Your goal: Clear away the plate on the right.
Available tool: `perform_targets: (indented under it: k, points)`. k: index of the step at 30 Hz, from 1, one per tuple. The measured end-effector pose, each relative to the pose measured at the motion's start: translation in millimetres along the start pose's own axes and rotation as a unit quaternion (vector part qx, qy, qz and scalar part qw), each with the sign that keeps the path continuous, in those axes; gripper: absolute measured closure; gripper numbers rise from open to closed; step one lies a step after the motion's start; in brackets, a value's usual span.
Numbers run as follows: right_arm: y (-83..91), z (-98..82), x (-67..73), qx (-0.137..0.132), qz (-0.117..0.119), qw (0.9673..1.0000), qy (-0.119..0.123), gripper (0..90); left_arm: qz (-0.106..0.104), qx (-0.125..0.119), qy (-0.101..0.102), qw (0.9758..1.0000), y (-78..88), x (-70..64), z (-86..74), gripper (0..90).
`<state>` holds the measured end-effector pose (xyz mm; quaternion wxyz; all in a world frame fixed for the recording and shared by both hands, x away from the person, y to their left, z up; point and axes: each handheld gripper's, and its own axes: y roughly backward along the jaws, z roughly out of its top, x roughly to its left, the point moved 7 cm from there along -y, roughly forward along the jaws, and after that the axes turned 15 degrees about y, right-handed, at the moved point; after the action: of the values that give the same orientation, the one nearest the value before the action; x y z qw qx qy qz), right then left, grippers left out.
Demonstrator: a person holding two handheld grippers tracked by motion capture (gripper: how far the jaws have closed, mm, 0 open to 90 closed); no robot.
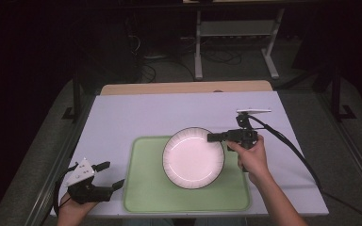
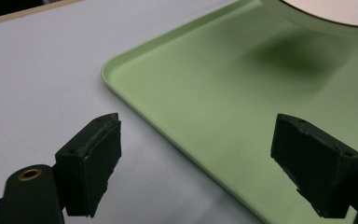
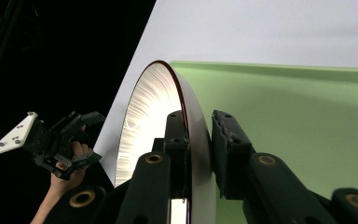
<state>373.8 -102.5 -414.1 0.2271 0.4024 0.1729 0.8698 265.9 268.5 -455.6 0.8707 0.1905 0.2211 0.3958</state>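
A white plate [image 1: 193,157] with a dark rim hangs over the pale green tray [image 1: 146,188]. My right gripper [image 1: 212,137] is shut on the plate's right rim. In the right gripper view the jaws [image 3: 198,140] pinch the rim of the plate [image 3: 144,121], one finger on each face, with the tray [image 3: 298,116] behind. My left gripper [image 1: 113,174] stands open just off the tray's left edge, nothing between its fingers. In the left gripper view the open gripper [image 2: 205,158] straddles the corner of the tray [image 2: 205,93]. The plate [image 2: 326,11] casts a shadow on the tray there.
The tray lies on a white table [image 1: 122,117] with a wooden strip [image 1: 184,87] along the far edge. A cable [image 1: 292,150] trails from the right gripper over the table's right side. A metal desk frame [image 1: 235,42] stands beyond, on the dark floor.
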Motion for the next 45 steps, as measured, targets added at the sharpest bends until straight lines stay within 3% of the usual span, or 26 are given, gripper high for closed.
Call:
perform_targets:
  k: [22, 28, 33, 36, 45]
  points:
    - [-23.8, -14.1, -7.6, 0.016, -0.015, 0.9998, 0.001, 75.9, -0.001, 0.000, -0.001, 1.0000, 0.7, 0.3, 0.3, 15.9]
    - [-27.5, -20.2, -16.7, 0.012, -0.015, 0.9996, -0.019, 75.9, -0.001, 0.001, -0.001, 1.0000, 0.5, 0.4, 0.2, 15.9]
    - [-33.6, -28.2, -24.2, 0.018, -0.029, 0.9990, -0.028, 75.7, -0.001, 0.001, 0.000, 1.0000, 0.1, 0.0, 0.0, 15.9]
    - [-37.0, -31.7, -27.6, 0.014, -0.024, 0.9988, -0.039, 76.0, -0.001, 0.001, 0.000, 1.0000, 0.1, 0.3, 0.0, 15.9]
    - [-45.3, -38.2, -32.5, 0.020, -0.040, 0.9982, -0.040, 78.8, -0.001, 0.001, 0.000, 1.0000, -0.4, -0.1, 0.0, 15.9]
